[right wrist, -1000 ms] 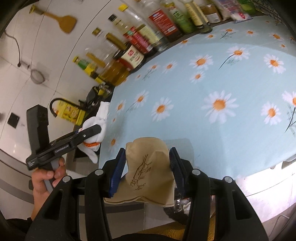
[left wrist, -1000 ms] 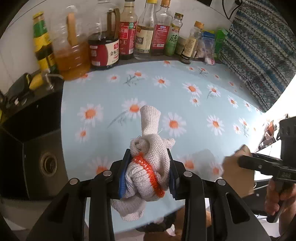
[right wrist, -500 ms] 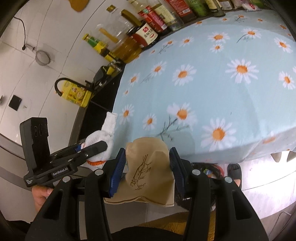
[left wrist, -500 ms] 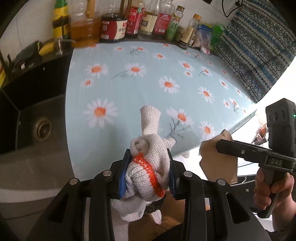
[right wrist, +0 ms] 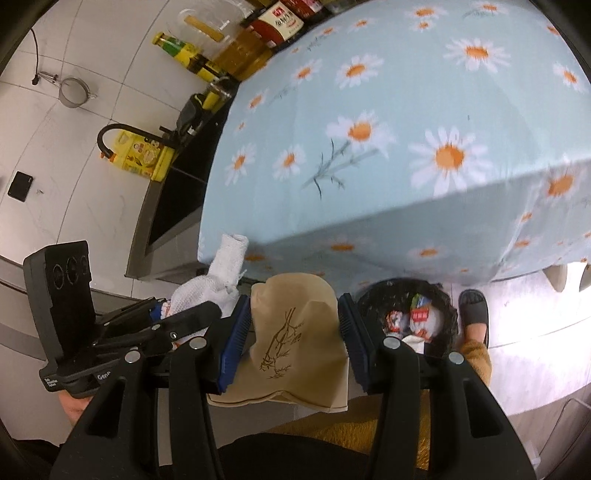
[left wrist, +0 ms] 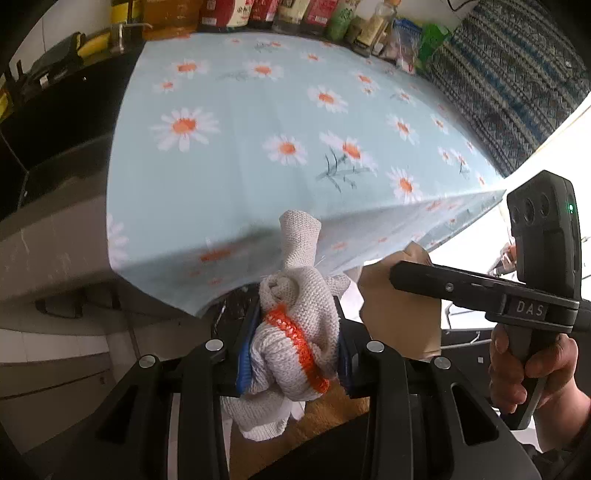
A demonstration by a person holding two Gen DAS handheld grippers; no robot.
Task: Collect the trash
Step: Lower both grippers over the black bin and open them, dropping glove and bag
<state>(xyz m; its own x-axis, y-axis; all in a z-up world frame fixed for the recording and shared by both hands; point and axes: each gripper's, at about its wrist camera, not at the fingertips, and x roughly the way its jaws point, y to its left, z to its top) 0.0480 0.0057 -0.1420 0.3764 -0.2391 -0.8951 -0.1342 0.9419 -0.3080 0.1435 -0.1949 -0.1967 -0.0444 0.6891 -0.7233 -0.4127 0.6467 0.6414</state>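
My left gripper (left wrist: 293, 343) is shut on a crumpled white knit glove (left wrist: 295, 328) with an orange cuff band. It is held off the front edge of the table; the glove also shows in the right wrist view (right wrist: 221, 273). My right gripper (right wrist: 293, 339) is shut on a brown paper napkin (right wrist: 295, 339) with a twig print, which also shows in the left wrist view (left wrist: 399, 314). A black trash bin (right wrist: 373, 295) with wrappers inside stands on the floor just right of the right gripper, below the table edge.
The table carries a light blue daisy tablecloth (left wrist: 277, 147) whose front edge hangs down. Bottles (left wrist: 295, 11) line its far edge. A dark sink (left wrist: 48, 122) lies at the left. A slippered foot (right wrist: 474, 314) stands beside the bin.
Both grippers have drawn back from above the tabletop to below and in front of its front edge, each still holding its item. The trash bin has come into the right wrist view.
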